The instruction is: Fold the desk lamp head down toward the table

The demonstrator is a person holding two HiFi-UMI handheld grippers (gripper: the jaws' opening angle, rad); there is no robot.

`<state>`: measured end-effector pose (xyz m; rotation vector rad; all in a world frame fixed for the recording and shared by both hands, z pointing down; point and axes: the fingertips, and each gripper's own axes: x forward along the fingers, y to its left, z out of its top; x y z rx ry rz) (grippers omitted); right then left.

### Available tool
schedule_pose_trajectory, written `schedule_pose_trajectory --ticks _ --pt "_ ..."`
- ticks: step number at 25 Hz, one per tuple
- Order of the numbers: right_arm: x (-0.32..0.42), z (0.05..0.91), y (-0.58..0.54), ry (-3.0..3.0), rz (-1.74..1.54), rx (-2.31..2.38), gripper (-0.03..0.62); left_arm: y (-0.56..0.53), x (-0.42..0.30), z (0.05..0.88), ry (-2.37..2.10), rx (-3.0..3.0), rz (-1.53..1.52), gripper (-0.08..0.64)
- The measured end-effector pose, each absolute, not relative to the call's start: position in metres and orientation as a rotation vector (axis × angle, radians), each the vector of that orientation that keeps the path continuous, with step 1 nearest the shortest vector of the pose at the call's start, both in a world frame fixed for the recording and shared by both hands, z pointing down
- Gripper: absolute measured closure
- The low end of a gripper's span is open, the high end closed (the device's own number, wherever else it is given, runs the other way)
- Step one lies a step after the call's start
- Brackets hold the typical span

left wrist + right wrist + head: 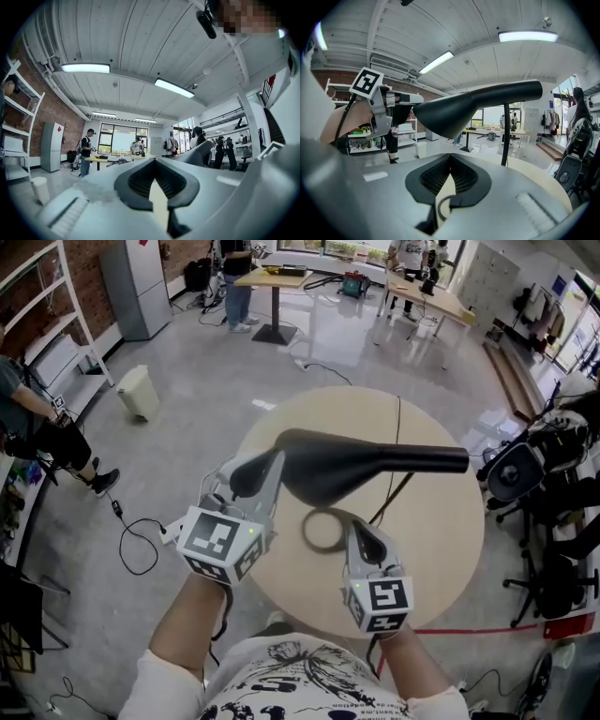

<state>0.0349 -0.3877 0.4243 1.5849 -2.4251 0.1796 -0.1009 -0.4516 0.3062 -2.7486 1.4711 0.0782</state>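
Now: your left claw (153, 161) closed, empty, tips beside lamp head (366, 465); right claw (450, 157) closed, empty, above counter (441, 540).

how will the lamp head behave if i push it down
The lamp head looks rigid, so it should probably pivot, not flex. Its long overhang above a small ring base and thin stem suggests the lamp may tip unless steadied.

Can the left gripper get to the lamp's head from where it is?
Probably yes. The left gripper sits right by the wide end of the lamp head, up above the table, and nothing stands between them. Its jaws are together, so it could push, not pinch.
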Motion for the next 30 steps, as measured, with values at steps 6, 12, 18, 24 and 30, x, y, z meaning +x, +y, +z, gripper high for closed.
schedule_pose_trajectory --ticks 6,12,18,24,30 --pt "0.049 0.434 -0.381 -2.399 0.227 1.606 0.583 -0.443 -0.082 0.347 1.460 -2.806 0.005 0.554" --pt "0.061 0.440 -0.375 -2.374 0.268 1.615 0.583 -0.441 -0.060 0.374 1.443 -2.874 -0.019 0.554" --pt "0.076 0.446 -0.372 -2.335 0.303 1.649 0.583 -0.441 -0.044 0.397 1.419 -2.917 -0.066 0.554" --pt "0.085 0.451 -0.372 -2.309 0.305 1.684 0.583 -0.441 -0.032 0.425 1.404 -2.975 -0.088 0.555" --pt "0.101 0.454 -0.369 -2.269 0.311 1.726 0.584 -0.438 -0.015 0.438 1.378 -3.007 -0.112 0.555"
